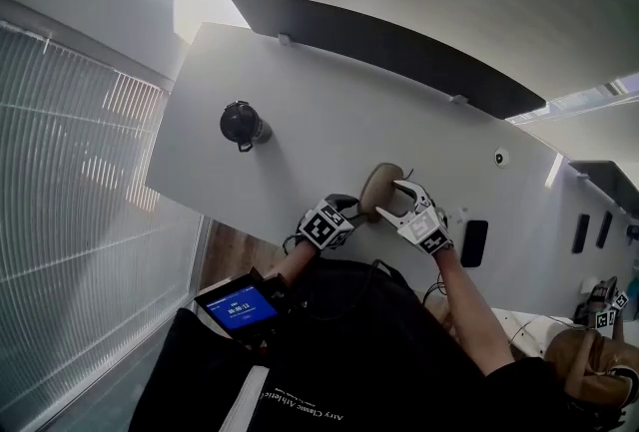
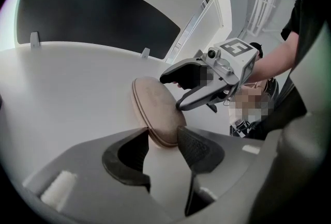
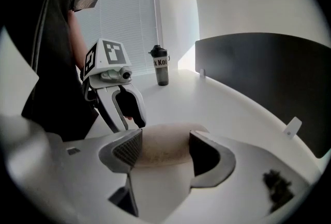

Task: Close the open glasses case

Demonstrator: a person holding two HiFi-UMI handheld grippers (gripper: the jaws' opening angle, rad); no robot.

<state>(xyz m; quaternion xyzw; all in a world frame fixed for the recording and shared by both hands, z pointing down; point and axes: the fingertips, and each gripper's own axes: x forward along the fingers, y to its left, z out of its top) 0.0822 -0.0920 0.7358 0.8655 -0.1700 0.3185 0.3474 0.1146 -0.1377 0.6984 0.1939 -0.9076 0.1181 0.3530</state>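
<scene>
Case point(image 2: 155, 109): tan, oval, matte, halves together, on smooth white desk point(image 1: 329, 111) near its edge. Left gripper point(image 2: 164, 146) and right gripper point(image 3: 165, 149) straddle its ends, jaws apart.

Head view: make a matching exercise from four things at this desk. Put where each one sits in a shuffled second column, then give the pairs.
Things
1. glasses case
2. bottle
3. black flat device
4. dark panel

Places
A. along the far edge of the desk
B. between the left gripper and the right gripper
C. standing alone, off to the person's left
D. flat on the desk, just right of the right gripper

Pairs: 1-B, 2-C, 3-D, 4-A
</scene>
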